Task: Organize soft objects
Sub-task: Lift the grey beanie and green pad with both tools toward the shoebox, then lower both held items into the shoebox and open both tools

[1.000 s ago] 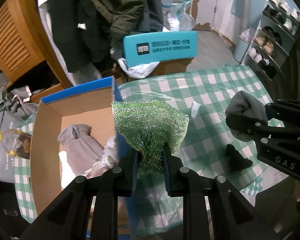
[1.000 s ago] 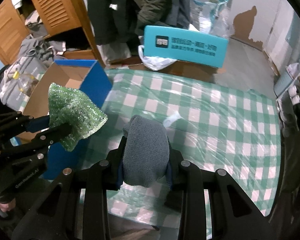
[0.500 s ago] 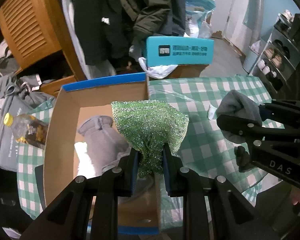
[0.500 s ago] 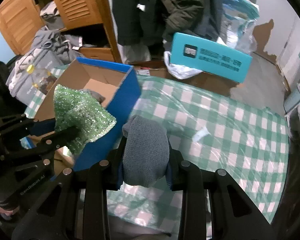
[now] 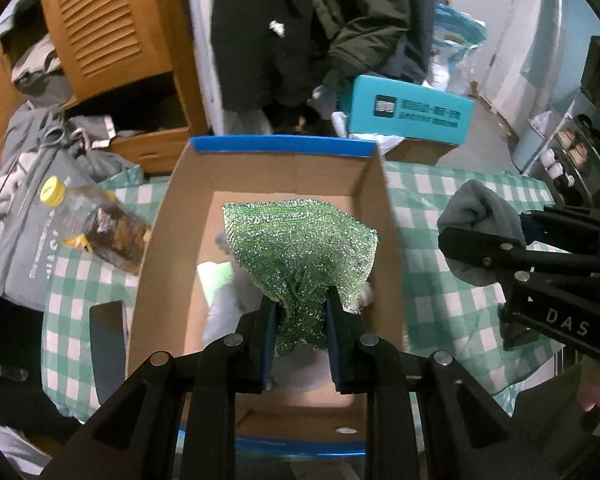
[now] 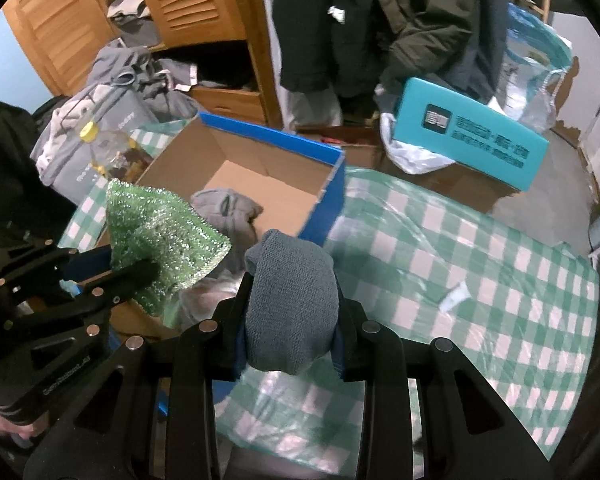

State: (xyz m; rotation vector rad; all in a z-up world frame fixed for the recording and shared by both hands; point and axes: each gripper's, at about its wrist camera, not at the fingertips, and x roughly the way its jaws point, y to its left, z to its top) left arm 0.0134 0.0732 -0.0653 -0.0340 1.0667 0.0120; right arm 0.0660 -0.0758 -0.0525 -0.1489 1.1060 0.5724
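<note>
Below my left gripper [image 5: 300, 312], clamped on green scrubber cloth [image 5: 300, 248]: open cardboard box [image 5: 376, 216], ready. Beside it, my right gripper [image 6: 292, 320], clamped on grey sock [image 6: 292, 300], outside the box wall; early release risks a miss.

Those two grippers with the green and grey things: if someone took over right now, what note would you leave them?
Left gripper: shut on the green glittery scouring cloth, held above the open cardboard box.
Right gripper: shut on the rolled grey sock, over the green checked tablecloth beside the box's blue wall.
Done: a grey garment and some pale soft items already lie in the box.
Left: release the cloth into the box, then bring the sock over and drop it in. A small white scrap lies on the cloth.
</note>
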